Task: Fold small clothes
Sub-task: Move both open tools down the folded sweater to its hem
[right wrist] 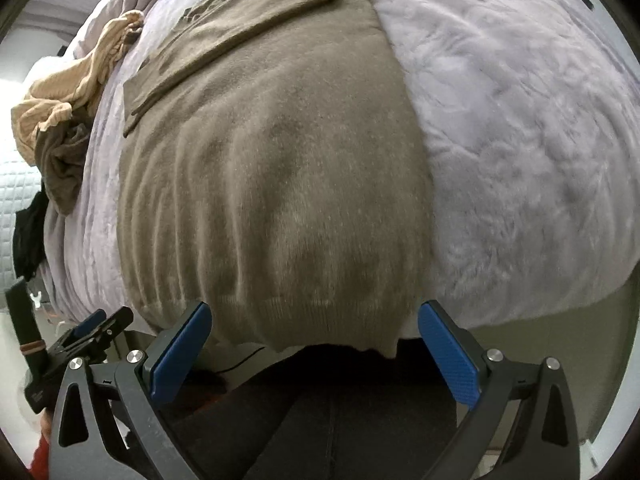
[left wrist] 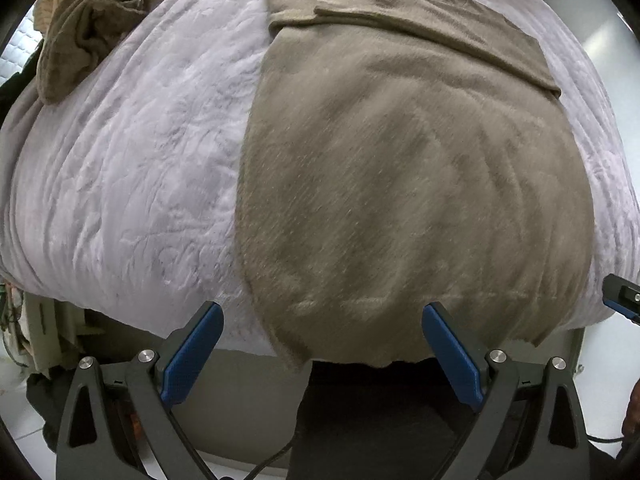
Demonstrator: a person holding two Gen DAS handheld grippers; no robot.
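Note:
A brown knit sweater (left wrist: 404, 168) lies flat on a lilac bed cover (left wrist: 132, 168), sleeves folded across its upper part, hem hanging slightly over the near edge. My left gripper (left wrist: 322, 320) is open just above the hem's left corner, nothing between its blue pads (left wrist: 192, 356). In the right wrist view the same sweater (right wrist: 272, 184) fills the middle, and my right gripper (right wrist: 314, 318) is open over the hem's right part, pads (right wrist: 448, 356) apart and empty. The left gripper (right wrist: 86, 330) shows at the lower left there; the right one's tip (left wrist: 620, 294) appears at the left view's right edge.
A crumpled brown garment (left wrist: 88, 36) and a beige ribbed garment (right wrist: 68, 88) lie on the far left of the bed cover (right wrist: 520, 140). Dark clothing (right wrist: 28, 236) hangs off the left side. A person's dark trousers (left wrist: 380, 420) are below the bed edge.

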